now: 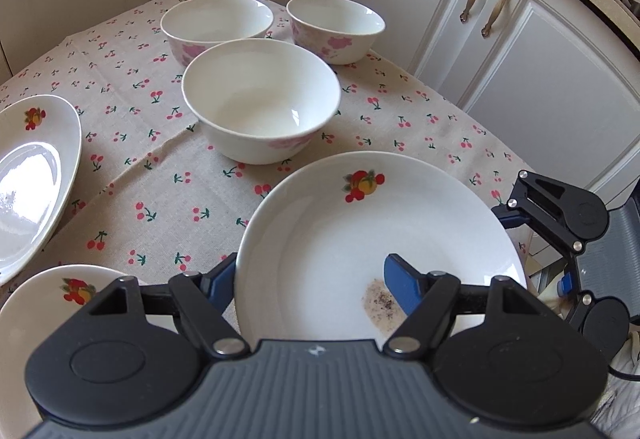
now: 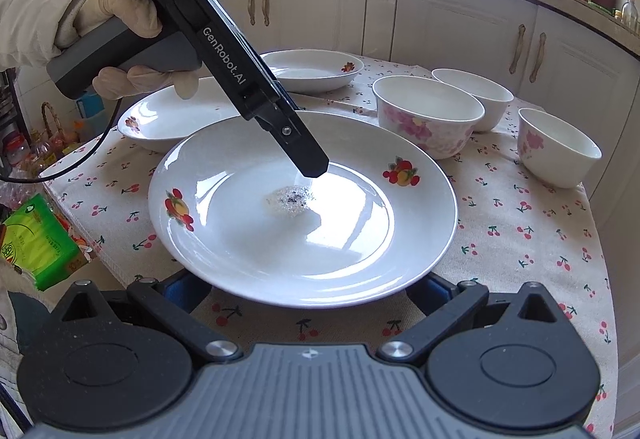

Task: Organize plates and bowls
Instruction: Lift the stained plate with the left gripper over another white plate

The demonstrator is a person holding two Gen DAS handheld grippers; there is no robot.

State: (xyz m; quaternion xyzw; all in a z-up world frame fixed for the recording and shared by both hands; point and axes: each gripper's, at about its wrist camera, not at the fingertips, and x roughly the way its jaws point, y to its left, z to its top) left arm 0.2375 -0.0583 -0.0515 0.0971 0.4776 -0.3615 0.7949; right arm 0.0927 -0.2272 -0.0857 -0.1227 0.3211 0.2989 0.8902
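Left wrist view: left gripper [image 1: 308, 283] straddling the near-left rim of the plate [image 1: 380, 239], one blue finger [image 1: 402, 289] inside over the speckled stain [image 1: 380, 303], the other outside beneath the rim; clamped or merely closing, cannot tell. Three bowls [image 1: 260, 99] beyond on the surface [image 1: 140, 159].

Right wrist view: right gripper [image 2: 308, 293] spread wide, both fingers [image 2: 186, 289] tucked under the plate's [image 2: 280, 259] near edge, gripping nothing. Plate dead ahead, tilted; left gripper nearer its centre.

White plates [image 2: 340, 239] – red-orange fruit motifs; 3 white bowls [image 1: 260, 99] – pink flowers; beige tablecloth [image 1: 140, 159] – red cherries.
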